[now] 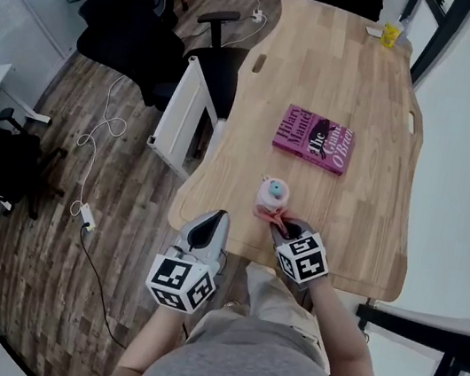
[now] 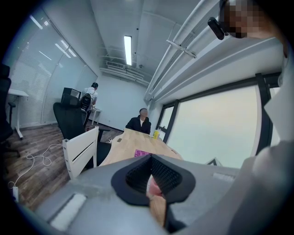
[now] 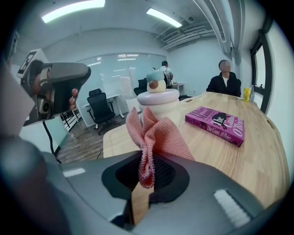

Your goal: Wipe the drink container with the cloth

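The drink container is a pink-and-white cup with a teal lid, upright near the table's front edge; the right gripper view has the container straight ahead. My right gripper is shut on a pink woven cloth, which bunches up out of the jaws and reaches the container's base. The cloth shows below the cup in the head view. My left gripper hovers at the table edge, left of the cup, its jaws shut with nothing between them. The left gripper also hangs at the left of the right gripper view.
A pink book lies mid-table beyond the cup. A yellow cup stands at the wooden table's far end, where a person sits. A white panel and black office chairs stand left of the table; cables cross the floor.
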Motion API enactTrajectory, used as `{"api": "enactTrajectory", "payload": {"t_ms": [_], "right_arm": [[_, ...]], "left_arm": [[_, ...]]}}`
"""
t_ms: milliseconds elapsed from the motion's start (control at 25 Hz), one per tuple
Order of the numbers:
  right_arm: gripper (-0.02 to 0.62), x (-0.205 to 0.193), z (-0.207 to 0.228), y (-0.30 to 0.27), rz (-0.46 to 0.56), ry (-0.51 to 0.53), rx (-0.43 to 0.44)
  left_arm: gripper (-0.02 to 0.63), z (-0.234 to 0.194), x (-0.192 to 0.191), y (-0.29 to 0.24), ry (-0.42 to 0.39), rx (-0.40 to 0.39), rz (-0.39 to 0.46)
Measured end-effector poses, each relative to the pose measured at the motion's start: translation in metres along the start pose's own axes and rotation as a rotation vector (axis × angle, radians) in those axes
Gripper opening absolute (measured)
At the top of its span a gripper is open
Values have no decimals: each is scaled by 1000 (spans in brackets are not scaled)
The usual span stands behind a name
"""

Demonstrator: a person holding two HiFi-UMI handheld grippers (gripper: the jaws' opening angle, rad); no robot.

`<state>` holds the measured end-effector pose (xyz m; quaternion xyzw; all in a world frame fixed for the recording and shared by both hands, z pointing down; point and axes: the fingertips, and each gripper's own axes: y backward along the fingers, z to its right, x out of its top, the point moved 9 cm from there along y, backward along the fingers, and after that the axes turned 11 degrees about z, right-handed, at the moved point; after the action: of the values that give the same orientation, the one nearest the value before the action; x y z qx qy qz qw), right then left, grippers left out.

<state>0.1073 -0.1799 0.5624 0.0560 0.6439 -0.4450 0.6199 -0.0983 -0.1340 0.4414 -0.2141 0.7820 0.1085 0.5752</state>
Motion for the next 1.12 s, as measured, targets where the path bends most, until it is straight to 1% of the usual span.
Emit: {"api": "enactTrajectory", "payload": {"t_ms": [520, 840, 1120], "right_arm": [[28, -30, 5, -25, -104, -43, -14], [28, -44, 8, -36, -158, -82, -52], [28, -48, 7, -40, -163, -109, -76]], "left_arm": [[2, -4, -8, 1, 4, 6, -26], [2, -6, -11, 4, 5, 7, -32], [2, -10, -10, 15, 2, 13, -29]]}}
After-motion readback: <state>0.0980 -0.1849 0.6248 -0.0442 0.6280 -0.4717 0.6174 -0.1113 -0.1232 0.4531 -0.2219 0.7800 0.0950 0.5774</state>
